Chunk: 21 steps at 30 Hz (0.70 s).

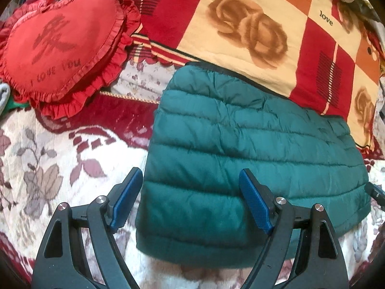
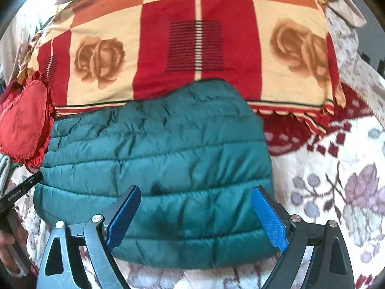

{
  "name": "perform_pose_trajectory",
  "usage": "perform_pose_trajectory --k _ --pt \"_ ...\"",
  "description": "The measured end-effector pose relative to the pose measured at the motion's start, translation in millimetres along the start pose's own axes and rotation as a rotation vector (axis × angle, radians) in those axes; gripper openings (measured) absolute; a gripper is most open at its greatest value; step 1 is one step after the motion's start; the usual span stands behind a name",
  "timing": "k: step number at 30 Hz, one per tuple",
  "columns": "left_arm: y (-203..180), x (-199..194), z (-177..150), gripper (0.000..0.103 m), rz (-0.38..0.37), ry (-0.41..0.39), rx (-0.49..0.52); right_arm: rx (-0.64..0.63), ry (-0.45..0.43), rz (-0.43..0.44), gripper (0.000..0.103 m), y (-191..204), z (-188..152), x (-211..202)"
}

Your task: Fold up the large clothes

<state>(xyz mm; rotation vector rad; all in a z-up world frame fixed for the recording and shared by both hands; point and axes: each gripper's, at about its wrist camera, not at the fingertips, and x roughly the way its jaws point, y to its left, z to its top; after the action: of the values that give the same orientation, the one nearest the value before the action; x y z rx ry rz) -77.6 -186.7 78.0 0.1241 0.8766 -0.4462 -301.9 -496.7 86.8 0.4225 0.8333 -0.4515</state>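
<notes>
A dark green quilted puffer jacket [image 1: 240, 144] lies folded into a wide flat rectangle on the bed; the right wrist view shows the same jacket [image 2: 158, 154]. My left gripper [image 1: 191, 200] hovers above its near left corner, jaws wide open, nothing between the blue pads [image 1: 256, 204]. Over the jacket's near right part, my right gripper [image 2: 196, 216] is also open and holds nothing. The left gripper's black body [image 2: 19, 192] shows at the left edge of the right wrist view, held by a hand [image 2: 7, 250].
A floral white and maroon blanket [image 1: 48, 168] covers the bed. Behind the jacket lies a red, cream and orange rose-print blanket [image 1: 240, 36]. A red heart-shaped frilled pillow [image 1: 60, 45] sits at the back left. The bed's right edge [image 2: 361, 48] drops off.
</notes>
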Motion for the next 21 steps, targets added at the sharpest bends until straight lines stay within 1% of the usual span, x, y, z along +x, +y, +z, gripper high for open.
perform_pose_trajectory --k 3,6,11,15,18,21 --pt "4 -4 -6 0.083 -0.033 0.017 -0.011 0.006 0.007 -0.003 0.091 -6 -6 -5" --pt "12 -9 -14 0.083 -0.091 0.036 -0.028 0.003 0.011 -0.005 0.091 -13 -11 -9" --pt "36 -10 -29 0.083 -0.175 0.084 -0.101 0.052 0.026 0.009 0.097 -35 -21 -12" --pt "59 0 -42 0.083 -0.266 0.157 -0.216 0.14 0.068 0.069 0.099 -58 -31 -7" --pt "68 7 -48 0.083 -0.309 0.178 -0.277 0.181 0.093 0.111 0.1 -66 -36 0" --pt "71 15 -52 0.083 -0.349 0.194 -0.336 0.213 0.109 0.176 0.102 -68 -39 9"
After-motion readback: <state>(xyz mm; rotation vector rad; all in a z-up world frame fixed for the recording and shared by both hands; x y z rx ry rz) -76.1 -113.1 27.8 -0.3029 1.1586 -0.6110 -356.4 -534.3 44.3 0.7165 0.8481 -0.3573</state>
